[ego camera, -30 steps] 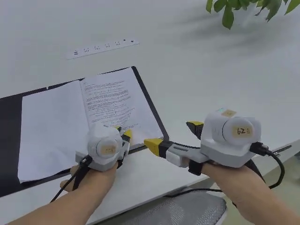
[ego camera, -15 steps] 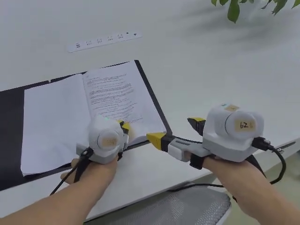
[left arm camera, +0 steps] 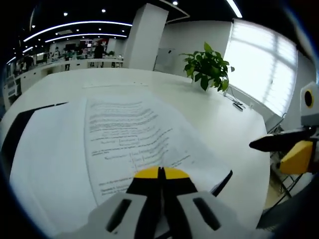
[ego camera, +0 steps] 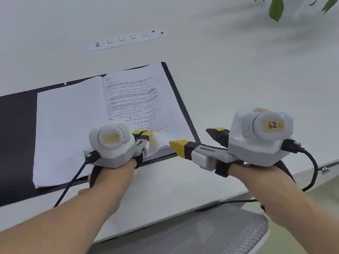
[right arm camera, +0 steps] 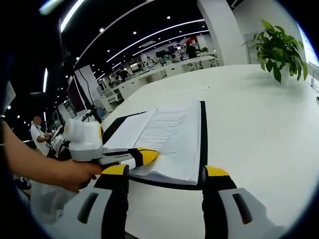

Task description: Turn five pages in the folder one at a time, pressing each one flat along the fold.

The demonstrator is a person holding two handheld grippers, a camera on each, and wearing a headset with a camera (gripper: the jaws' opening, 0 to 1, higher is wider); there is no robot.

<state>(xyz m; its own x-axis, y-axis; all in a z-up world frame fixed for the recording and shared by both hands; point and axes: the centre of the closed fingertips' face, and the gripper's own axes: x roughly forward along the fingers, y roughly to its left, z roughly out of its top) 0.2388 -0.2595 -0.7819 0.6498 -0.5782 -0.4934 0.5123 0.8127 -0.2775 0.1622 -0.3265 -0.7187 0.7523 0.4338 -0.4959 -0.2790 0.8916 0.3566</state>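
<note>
A black folder (ego camera: 16, 121) lies open on the white desk (ego camera: 238, 69), with its printed white right-hand page (ego camera: 135, 103) facing up. The left hand-held gripper (left arm camera: 161, 173) is clenched, its yellow tips set at that page's lower edge. The right hand-held gripper (right arm camera: 165, 171) is held released, jaws apart, just off the folder's lower right corner. A page turn is judged to be starting — the next move calls for one sheet alone to be lifted at the corner. Whether paper is already pinched cannot be told — the contact is hidden, and the count of turned pages cannot be read.
</note>
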